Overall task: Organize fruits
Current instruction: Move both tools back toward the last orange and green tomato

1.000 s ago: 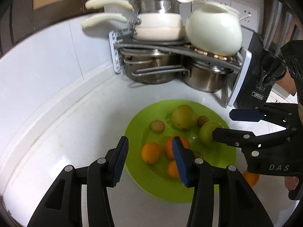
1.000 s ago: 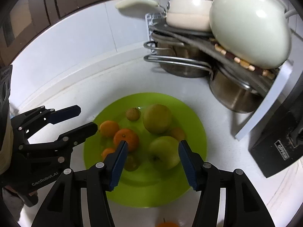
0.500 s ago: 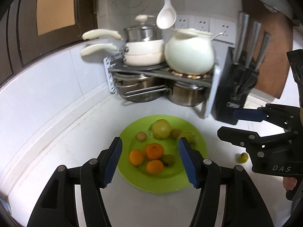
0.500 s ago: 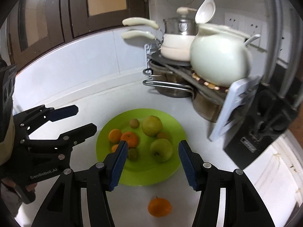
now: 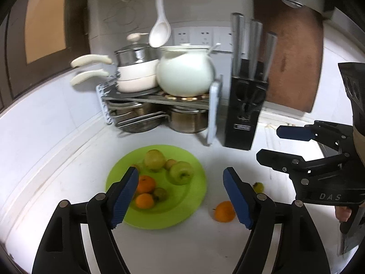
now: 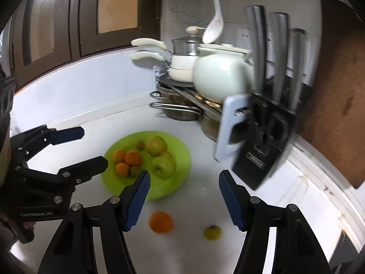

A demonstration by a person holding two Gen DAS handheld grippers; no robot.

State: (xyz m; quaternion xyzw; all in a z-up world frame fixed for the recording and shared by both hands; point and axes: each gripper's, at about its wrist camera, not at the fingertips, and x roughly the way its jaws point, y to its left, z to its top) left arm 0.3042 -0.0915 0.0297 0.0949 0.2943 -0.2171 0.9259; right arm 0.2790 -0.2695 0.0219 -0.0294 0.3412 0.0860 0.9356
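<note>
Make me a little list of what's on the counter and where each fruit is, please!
plate: green plate on the white counter
on plate: two apples, three oranges and some small fruits
off plate: orange and small green fruit on the counter
left tongs: open, holding nothing, jaws just opened wider
right tongs: open, holding nothing, jaws just opened wider
behind: pot rack, white pot, knife block, cutting board
</note>
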